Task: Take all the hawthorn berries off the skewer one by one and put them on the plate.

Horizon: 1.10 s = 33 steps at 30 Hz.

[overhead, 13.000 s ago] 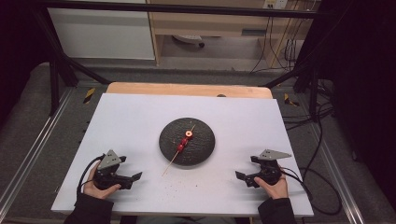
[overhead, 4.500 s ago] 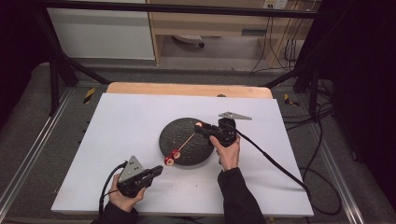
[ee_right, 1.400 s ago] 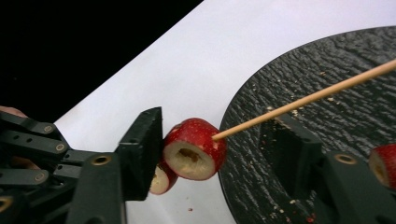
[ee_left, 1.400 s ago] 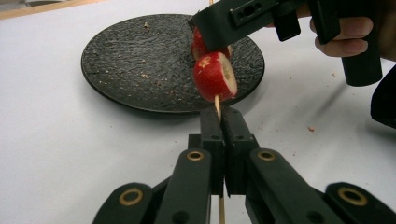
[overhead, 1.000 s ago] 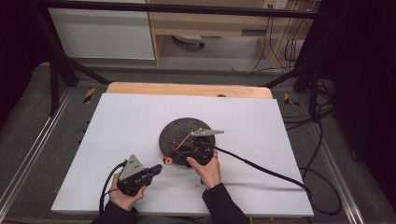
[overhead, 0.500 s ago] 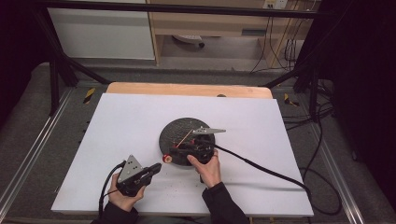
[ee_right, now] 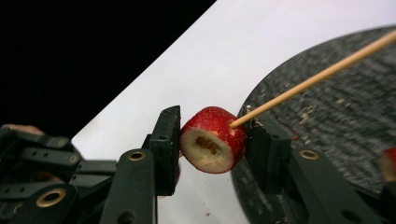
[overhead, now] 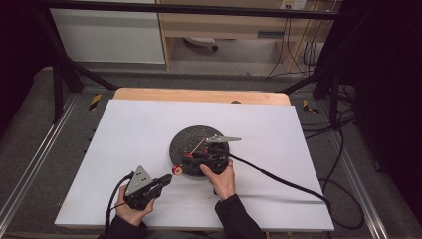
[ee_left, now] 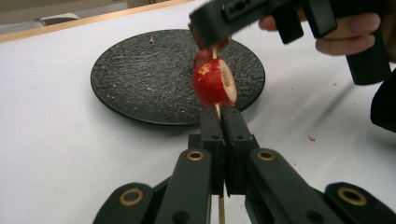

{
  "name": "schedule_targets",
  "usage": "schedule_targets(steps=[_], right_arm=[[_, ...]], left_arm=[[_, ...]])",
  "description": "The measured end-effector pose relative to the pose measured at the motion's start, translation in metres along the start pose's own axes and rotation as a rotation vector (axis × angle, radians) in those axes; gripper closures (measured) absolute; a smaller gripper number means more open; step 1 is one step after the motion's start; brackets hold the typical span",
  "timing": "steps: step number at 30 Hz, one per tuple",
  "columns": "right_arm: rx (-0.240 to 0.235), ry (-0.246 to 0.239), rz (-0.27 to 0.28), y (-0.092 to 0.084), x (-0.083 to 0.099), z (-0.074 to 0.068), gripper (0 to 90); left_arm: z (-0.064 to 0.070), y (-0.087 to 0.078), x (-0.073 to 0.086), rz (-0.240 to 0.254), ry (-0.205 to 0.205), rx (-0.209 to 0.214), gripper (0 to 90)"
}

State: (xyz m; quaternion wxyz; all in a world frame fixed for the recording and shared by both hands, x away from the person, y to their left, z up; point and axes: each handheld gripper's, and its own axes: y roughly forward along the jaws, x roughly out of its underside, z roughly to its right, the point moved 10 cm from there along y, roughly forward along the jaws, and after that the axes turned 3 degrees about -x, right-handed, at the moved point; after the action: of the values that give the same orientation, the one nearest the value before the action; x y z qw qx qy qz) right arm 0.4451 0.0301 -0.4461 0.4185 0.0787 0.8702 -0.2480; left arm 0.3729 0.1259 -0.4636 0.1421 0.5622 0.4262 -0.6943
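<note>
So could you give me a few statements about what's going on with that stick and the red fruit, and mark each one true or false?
1. The left gripper is clamped on a thin wooden stick. True.
2. The right gripper has a red fruit piece between its jaws. True.
3. The plate is white. False: it is dark and round, on a white table.
4. The fruit piece is whole. False: its cut face shows a hollowed core.
5. The stick passes through a fruit piece. True.
</note>
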Motion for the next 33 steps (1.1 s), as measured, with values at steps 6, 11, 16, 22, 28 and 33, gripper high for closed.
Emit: schedule_targets(steps=[6,11,16,22,28,33], right_arm=[[0.05,-0.029,0.032,-0.011,-0.016,0.006,59.3],[0.061,-0.043,0.03,-0.015,-0.026,0.012,59.4],[0.082,-0.042,0.047,-0.019,-0.035,0.019,59.5],[0.121,-0.04,0.076,-0.026,-0.049,0.027,59.5],[0.169,-0.038,0.11,-0.036,-0.063,0.042,59.5],[0.208,-0.044,0.129,-0.043,-0.073,0.056,59.5]], left_arm=[[0.0,-0.002,-0.002,0.013,0.0,0.002,88.4],[0.0,-0.002,-0.003,0.019,0.001,0.001,88.4],[-0.001,-0.003,-0.003,0.022,-0.002,-0.003,88.4],[-0.001,-0.004,-0.003,0.024,-0.002,-0.003,88.4],[-0.002,-0.004,-0.002,0.018,-0.002,-0.003,88.4],[-0.002,-0.004,-0.001,0.015,-0.006,-0.001,88.4]])
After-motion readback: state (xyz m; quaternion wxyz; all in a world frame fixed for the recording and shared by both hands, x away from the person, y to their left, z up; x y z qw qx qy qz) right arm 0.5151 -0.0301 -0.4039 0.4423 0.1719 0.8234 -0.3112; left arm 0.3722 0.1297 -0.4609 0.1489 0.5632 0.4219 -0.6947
